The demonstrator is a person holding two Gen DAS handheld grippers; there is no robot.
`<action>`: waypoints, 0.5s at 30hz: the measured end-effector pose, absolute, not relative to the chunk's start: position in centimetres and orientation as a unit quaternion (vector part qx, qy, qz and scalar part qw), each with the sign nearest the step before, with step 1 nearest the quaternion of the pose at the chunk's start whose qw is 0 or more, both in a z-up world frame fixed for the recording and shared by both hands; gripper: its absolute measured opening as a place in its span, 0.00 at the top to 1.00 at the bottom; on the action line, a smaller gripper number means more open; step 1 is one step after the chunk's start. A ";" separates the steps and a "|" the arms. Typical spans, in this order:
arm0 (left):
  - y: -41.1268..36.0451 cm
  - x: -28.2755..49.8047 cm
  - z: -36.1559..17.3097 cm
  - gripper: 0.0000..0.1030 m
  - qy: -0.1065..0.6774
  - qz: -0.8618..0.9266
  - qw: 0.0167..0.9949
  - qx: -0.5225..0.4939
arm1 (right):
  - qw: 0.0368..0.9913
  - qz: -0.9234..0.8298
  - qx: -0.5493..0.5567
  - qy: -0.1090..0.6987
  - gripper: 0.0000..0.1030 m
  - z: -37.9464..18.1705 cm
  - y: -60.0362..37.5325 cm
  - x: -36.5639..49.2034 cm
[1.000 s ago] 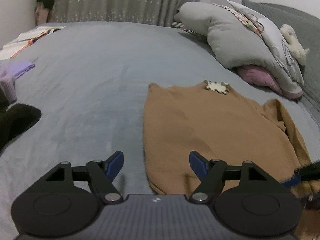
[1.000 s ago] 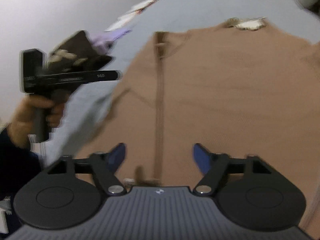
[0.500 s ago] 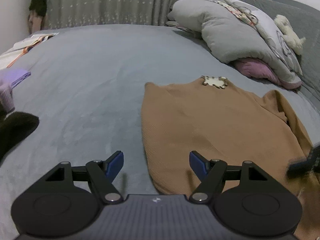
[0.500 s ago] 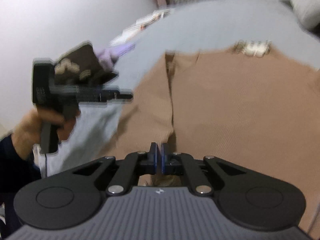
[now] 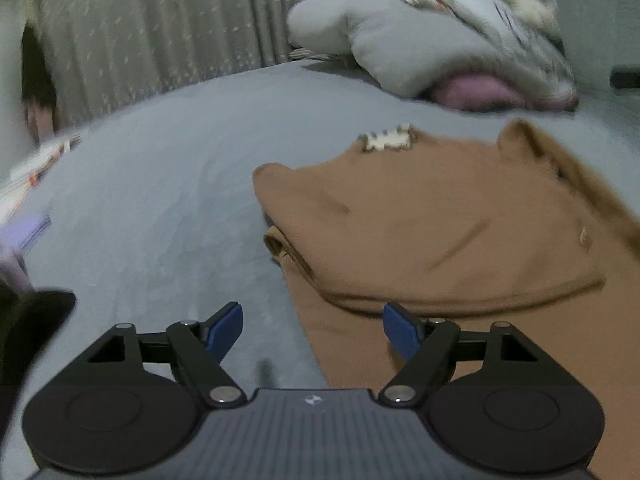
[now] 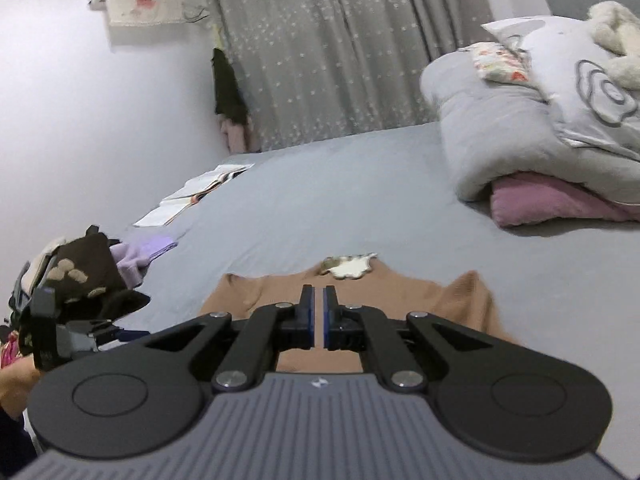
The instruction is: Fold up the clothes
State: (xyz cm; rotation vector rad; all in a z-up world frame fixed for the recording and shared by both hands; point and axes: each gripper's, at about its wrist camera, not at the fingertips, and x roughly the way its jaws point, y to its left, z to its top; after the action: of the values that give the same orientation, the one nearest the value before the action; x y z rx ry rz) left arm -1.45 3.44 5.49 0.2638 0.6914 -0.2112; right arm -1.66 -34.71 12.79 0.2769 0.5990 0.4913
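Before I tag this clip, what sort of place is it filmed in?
Most likely a bedroom. The brown sweater lies on a wide bed with a grey sheet, a rolled grey duvet and pillows are piled at its far end, and a floor-length patterned curtain hangs behind.

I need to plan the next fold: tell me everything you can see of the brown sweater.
The sweater is tan, fine-ribbed knit, lying on the grey bed. A cream patch sits at its far edge. Its near part is lifted and doubled over, with a banded hem curving across the front and a rolled fold at its left side. A sleeve rises at the right. The left gripper, fingers opening, has only the sweater's edge between them, untouched. The right gripper is shut; any cloth in it is not visible.
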 end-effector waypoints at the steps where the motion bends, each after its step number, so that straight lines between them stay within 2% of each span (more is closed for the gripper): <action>1: 3.2 -1.3 5.2 0.25 0.337 -0.100 0.925 0.141 | 0.903 0.250 0.140 0.320 0.88 11.4 -34.4 -1.1; 2: 3.1 -1.2 5.1 0.25 0.339 -0.100 0.925 0.142 | 0.889 0.261 0.146 0.348 0.83 10.1 -34.1 -0.6; 4: 3.3 -1.0 5.1 0.25 0.342 -0.107 0.924 0.131 | 0.857 0.274 0.154 0.409 0.50 7.3 -33.4 0.6; 6: 3.1 -1.3 5.1 0.25 0.339 -0.138 0.921 0.134 | 0.851 0.250 0.134 0.442 0.38 5.8 -32.9 1.3; 12: 0.2 -2.6 4.6 0.24 0.310 -0.188 0.908 0.209 | 0.852 0.223 0.179 0.439 0.36 4.6 -33.5 3.2; 13: 0.0 -2.5 4.4 0.24 0.311 -0.189 0.907 0.211 | 0.857 0.221 0.164 0.436 0.41 4.5 -32.5 3.5; 14: -0.1 -2.4 4.3 0.24 0.312 -0.188 0.907 0.211 | 0.863 0.219 0.141 0.432 0.52 4.4 -31.2 4.0; 15: -0.1 -2.3 4.3 0.24 0.311 -0.185 0.908 0.211 | 0.869 0.216 0.119 0.429 0.93 4.3 -30.0 4.4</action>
State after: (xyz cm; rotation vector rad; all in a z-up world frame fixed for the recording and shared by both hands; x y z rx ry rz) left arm -2.34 -0.11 4.28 0.4361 0.6426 -0.3824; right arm 4.41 -29.95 4.31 0.2491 0.8971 0.4521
